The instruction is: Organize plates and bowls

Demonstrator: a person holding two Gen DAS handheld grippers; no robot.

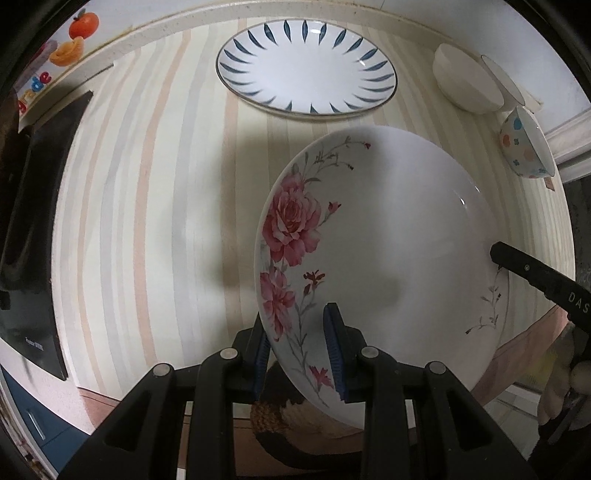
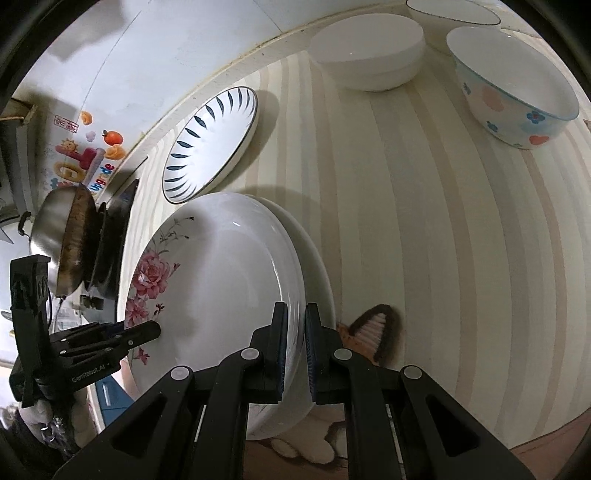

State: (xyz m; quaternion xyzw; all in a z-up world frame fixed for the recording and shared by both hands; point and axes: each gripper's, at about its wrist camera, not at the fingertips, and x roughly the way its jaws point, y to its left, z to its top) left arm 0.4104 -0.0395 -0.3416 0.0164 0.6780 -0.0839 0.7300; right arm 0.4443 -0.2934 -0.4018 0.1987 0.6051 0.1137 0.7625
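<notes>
A white plate with pink flowers (image 1: pixel 373 266) is held tilted above a striped worktop (image 1: pixel 155 192), gripped from two sides. The left gripper (image 1: pixel 301 354) clamps its blue-padded fingers (image 1: pixel 334 350) on the plate's near rim, one finger under and one over the rim. The right gripper (image 2: pixel 295 350) clenches the opposite rim in the same way; in the left wrist view its dark finger shows at the plate's far right edge.

Taking the flowered plate as the landmark: beyond it, flat on the worktop, lies a white plate with blue leaf strokes (image 1: pixel 306 66) around its border. Beyond and to the right of the flowered plate sits a plain white bowl (image 2: pixel 369 55), and beside that a bowl with coloured flower spots (image 2: pixel 517 99). A further pale dish (image 2: pixel 454 11) shows only partly behind those bowls.

To the left of the flowered plate, off the worktop's edge, a metal wok (image 2: pixel 62 236) rests on a dark stove (image 2: pixel 110 236).
</notes>
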